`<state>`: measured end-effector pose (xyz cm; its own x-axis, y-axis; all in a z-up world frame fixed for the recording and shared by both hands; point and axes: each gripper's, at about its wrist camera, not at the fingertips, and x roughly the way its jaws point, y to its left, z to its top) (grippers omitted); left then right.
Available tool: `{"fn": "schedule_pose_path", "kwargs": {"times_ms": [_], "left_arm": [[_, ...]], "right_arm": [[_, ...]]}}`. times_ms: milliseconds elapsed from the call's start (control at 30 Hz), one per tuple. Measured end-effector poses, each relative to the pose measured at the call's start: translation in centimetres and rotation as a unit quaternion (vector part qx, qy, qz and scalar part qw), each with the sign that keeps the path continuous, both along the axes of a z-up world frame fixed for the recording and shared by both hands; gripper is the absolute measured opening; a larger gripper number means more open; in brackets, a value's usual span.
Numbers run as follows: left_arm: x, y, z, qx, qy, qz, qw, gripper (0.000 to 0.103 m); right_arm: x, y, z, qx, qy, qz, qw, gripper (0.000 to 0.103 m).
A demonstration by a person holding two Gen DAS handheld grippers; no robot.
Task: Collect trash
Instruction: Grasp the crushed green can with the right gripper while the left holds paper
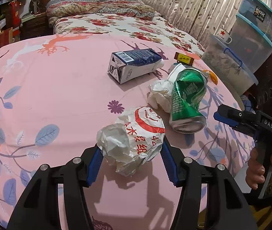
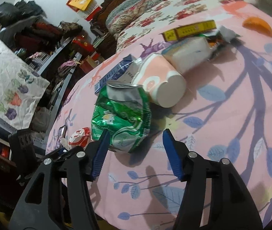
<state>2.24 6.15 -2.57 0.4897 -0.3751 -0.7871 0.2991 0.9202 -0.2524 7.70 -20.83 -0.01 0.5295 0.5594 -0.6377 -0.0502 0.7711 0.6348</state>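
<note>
The pink floral cloth covers what looks like a bed, though the surface underneath is hidden, and the trash lies toward its right edge. Largest is the blue-and-white carton, on its side well back from the near edge; it can wait. The crushed green can stands tilted near the right edge, touching a white paper wad. The right gripper has its jaws wide, one pad against the can's left flank, the other apart from it, so it should centre over the dented waist before closing, since the creased wall could slip or skid. Nearest the front edge, the crumpled printed wrapper sits between the left gripper pads, which look closed on its sides. That grip should stay gentle and deep, because the paper compresses and could pull free when lifted.
</note>
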Motion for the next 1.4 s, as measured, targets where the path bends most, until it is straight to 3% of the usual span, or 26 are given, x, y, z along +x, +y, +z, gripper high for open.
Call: {"fn": "schedule_pose_path", "kwargs": {"times_ms": [600,933,1200,1400], "left_arm": [[0.2,0.9,-0.5,0.003,0.007,0.026,0.9996,0.057],[0.6,1.7,-1.2,-0.005,0.018,0.045,0.9988,0.068],[0.9,2.2,-1.7,-0.018,0.028,0.050,0.9982,0.072],[0.9,2.2,-1.8,-0.018,0.027,0.047,0.9984,0.072]], "right_arm": [[0.2,-0.4,-1.7,0.021,0.015,-0.010,1.000,0.063],[1.5,0.3,-2.9,0.039,0.016,-0.004,0.999,0.072],[3.7,1.7,-3.5,0.062,0.016,0.014,0.998,0.072],[2.8,2.9,-1.9,0.082,-0.018,0.045,0.995,0.070]]}}
